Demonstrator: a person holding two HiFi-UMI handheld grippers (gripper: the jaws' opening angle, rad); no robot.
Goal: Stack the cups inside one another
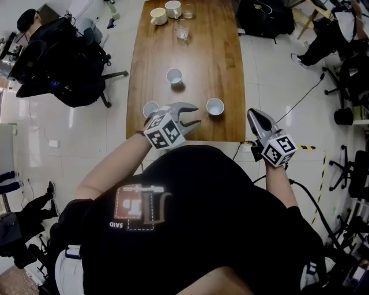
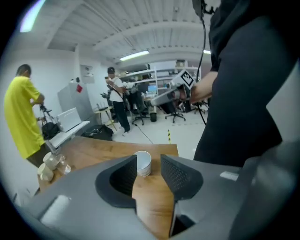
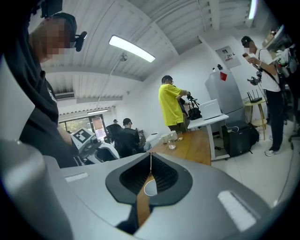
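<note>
Table (image 1: 196, 57) of wood on tiled floor (image 1: 271, 75), three cups (image 1: 174, 75), left hand-held gripper (image 1: 195, 114) spread, right hand-held gripper (image 1: 253, 115) pressed together

On the table (image 1: 225, 57), the far cup (image 1: 174, 75), left cup (image 1: 150, 109) and right cup (image 1: 215, 106) stand well apart, with lanes of bare wood between them. The left gripper (image 1: 193, 115) fills part of the gap between the 2 near cups. 2 mugs (image 1: 158, 15) and 2 glasses (image 1: 182, 29) crowd the far end, and the middle stretch lies bare.

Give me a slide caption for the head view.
Three white cups stand apart on the wooden table's near half; left gripper open between two, right gripper shut.
</note>
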